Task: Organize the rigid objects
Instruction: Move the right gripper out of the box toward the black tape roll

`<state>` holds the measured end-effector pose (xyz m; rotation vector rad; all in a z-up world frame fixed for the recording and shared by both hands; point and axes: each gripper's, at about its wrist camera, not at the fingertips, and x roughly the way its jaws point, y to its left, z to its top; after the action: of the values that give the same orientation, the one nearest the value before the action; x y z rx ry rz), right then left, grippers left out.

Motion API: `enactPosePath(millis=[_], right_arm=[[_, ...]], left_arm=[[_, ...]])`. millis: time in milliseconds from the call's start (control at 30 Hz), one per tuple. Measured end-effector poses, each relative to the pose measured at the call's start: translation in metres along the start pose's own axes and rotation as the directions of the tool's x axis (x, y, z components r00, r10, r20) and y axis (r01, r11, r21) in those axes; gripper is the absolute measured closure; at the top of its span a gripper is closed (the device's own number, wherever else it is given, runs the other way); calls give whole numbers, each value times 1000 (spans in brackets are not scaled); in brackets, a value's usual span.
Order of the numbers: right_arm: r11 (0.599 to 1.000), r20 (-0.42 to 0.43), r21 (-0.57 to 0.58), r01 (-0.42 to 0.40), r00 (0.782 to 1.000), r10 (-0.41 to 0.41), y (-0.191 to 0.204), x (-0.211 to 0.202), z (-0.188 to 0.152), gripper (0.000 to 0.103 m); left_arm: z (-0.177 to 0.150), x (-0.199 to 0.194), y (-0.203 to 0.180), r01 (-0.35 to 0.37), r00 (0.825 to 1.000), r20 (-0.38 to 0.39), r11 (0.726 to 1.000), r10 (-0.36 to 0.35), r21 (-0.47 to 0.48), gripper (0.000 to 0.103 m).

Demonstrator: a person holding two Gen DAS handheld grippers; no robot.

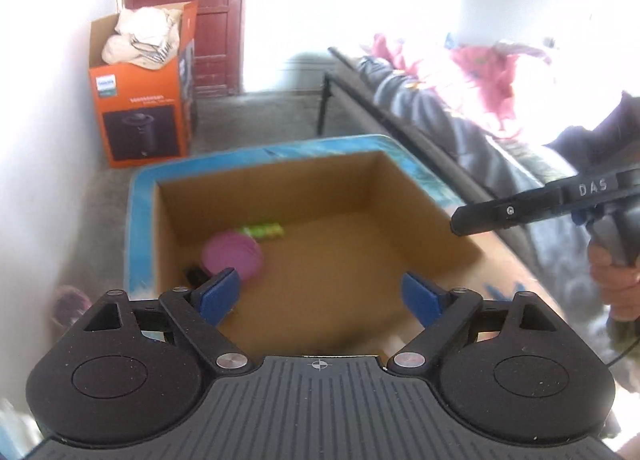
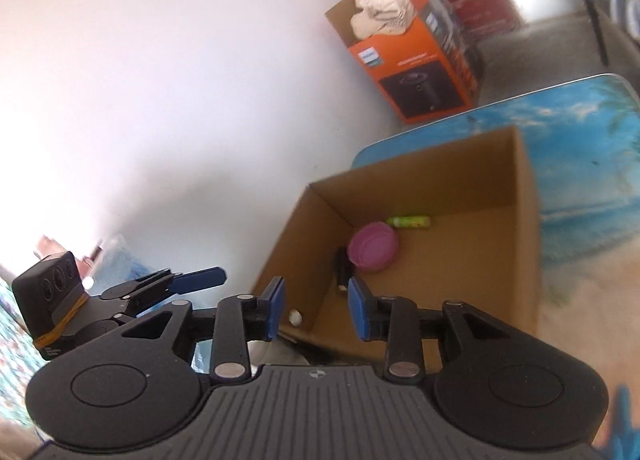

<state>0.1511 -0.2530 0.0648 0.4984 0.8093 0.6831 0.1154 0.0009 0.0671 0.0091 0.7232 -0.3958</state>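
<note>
Blue-padded fingers of the left gripper stand wide apart at the bottom of the left wrist view, nothing between them. The right gripper shows its pads partly apart in its own view, also empty.

Only the left wrist view shows the hand that grips the right gripper's handle at the right edge, one black finger of that tool reaching in toward the box rim. It also shows a bed with a pink and white cover in the upper right. Only the right wrist view shows the left gripper from the side at lower left, with its boxy camera unit, and a small white object at the box's near corner; whether it lies inside I cannot tell.

An open cardboard box sits on a table with a blue beach print. Inside it, toward the left wall, lie a pink round bowl, a green tube just behind it near the far wall, and a small black object beside the bowl. An orange carton on the floor in the upper left holds crumpled pale cloth.

Both grippers point downward at a slant over the box's near edge.
</note>
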Motion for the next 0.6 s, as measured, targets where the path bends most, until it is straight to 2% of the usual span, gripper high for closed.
enactPosePath(millis=[133, 200, 267, 467, 600], right_arm=[[997, 26, 44, 61, 998, -62, -6, -8, -58, 62], [992, 12, 61, 111, 994, -112, -12, 6, -82, 62], [985, -21, 61, 163, 987, -162, -18, 24, -102, 62], [970, -71, -36, 241, 967, -243, -6, 48, -119, 62], [963, -93, -85, 257, 960, -265, -2, 62, -123, 68]], left_arm=[[-42, 4, -24, 40, 999, -33, 999, -41, -27, 12], [-59, 14, -31, 52, 997, -59, 998, -54, -27, 12], [-73, 22, -43, 52, 995, -80, 999, -51, 15, 12], [-99, 31, -71, 35, 992, -123, 991, -19, 130, 13], [-112, 49, -76, -15, 986, -164, 988, 40, 151, 21]])
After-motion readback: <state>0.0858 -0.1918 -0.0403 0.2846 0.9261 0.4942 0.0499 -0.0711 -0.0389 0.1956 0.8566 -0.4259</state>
